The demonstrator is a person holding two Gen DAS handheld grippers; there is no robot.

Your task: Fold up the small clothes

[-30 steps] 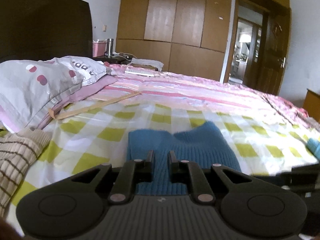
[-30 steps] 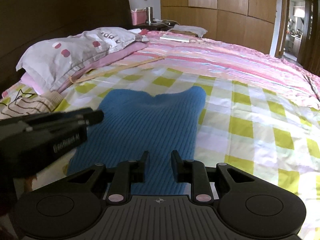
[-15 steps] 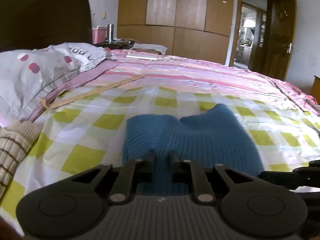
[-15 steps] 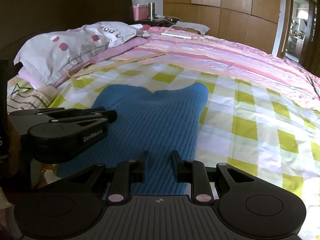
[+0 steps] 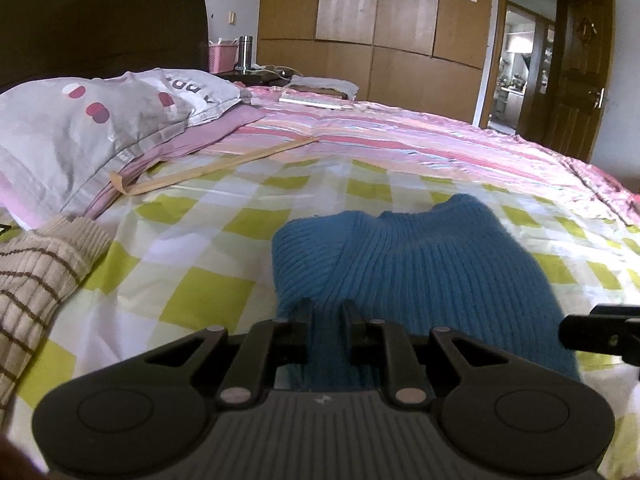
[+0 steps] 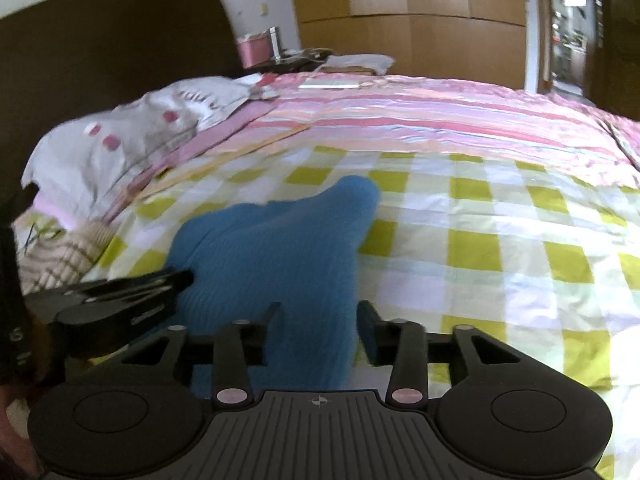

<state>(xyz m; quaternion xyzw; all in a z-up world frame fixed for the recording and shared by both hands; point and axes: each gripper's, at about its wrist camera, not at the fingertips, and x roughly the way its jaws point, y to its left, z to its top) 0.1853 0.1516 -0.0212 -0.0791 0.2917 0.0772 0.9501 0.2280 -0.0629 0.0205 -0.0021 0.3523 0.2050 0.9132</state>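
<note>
A blue ribbed knit garment [image 5: 420,264] lies on the yellow-checked sheet [image 5: 192,264], its near part bunched up. My left gripper [image 5: 328,310] is at the garment's near left edge, its narrow jaws shut on a ridge of the blue knit. In the right wrist view the same garment [image 6: 272,248] runs up between the fingers of my right gripper [image 6: 320,314]. Those jaws are opening, and the pads stand clear of the cloth. The left gripper [image 6: 120,304] shows at the left of that view, and the right gripper's tip [image 5: 600,336] shows at the right of the left wrist view.
A beige brown-striped knit [image 5: 36,272] lies at the left. Behind it sit a grey spotted pillow [image 5: 80,128] and a thin wooden strip [image 5: 224,168]. A pink striped quilt [image 5: 400,136] covers the far half of the bed. Beyond are a headboard, a nightstand, a wardrobe and a doorway.
My right gripper's jaws have spread wide and its view has tilted and shifted. My left gripper has sunk closer to the garment, and the blue knit now looms larger in front of it.
</note>
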